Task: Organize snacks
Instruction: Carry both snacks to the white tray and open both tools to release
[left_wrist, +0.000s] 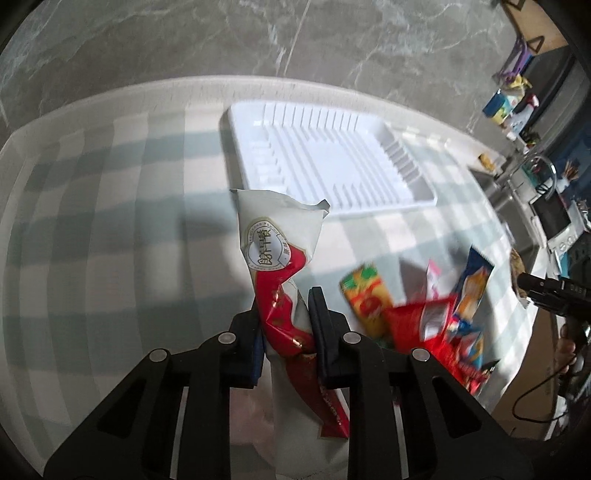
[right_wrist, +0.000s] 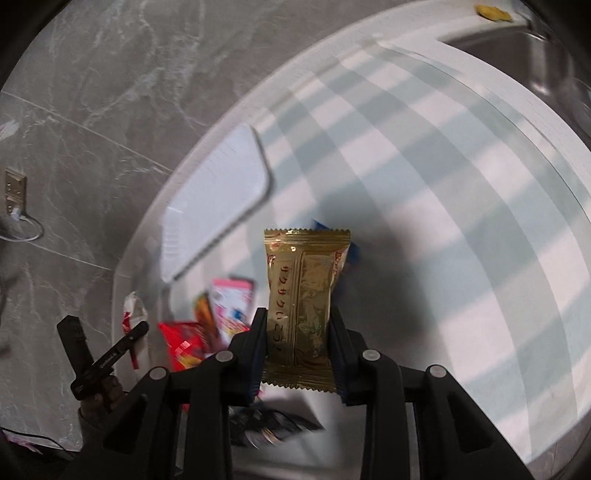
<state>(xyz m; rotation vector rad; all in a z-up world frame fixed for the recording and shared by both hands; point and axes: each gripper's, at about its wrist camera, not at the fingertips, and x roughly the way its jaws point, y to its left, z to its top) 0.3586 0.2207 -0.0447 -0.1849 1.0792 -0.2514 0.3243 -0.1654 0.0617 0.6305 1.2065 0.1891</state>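
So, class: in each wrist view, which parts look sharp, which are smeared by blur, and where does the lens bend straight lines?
Left wrist view: the red and white packet is sharp, the snack pile smeared, the tablecloth checks curve outward. Right wrist view: the gold packet is crisp, the white tray and loose snacks blurred, the table edge bows strongly.

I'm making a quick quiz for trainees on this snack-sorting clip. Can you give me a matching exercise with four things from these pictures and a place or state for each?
Things:
1. white and red packet
2. gold packet
3. white tray
4. pile of snacks

Places or states:
A. lying loose on the checked cloth
B. pinched between the left gripper's fingers
C. holding no snacks
D. pinched between the right gripper's fingers

Pairs: 1-B, 2-D, 3-C, 4-A
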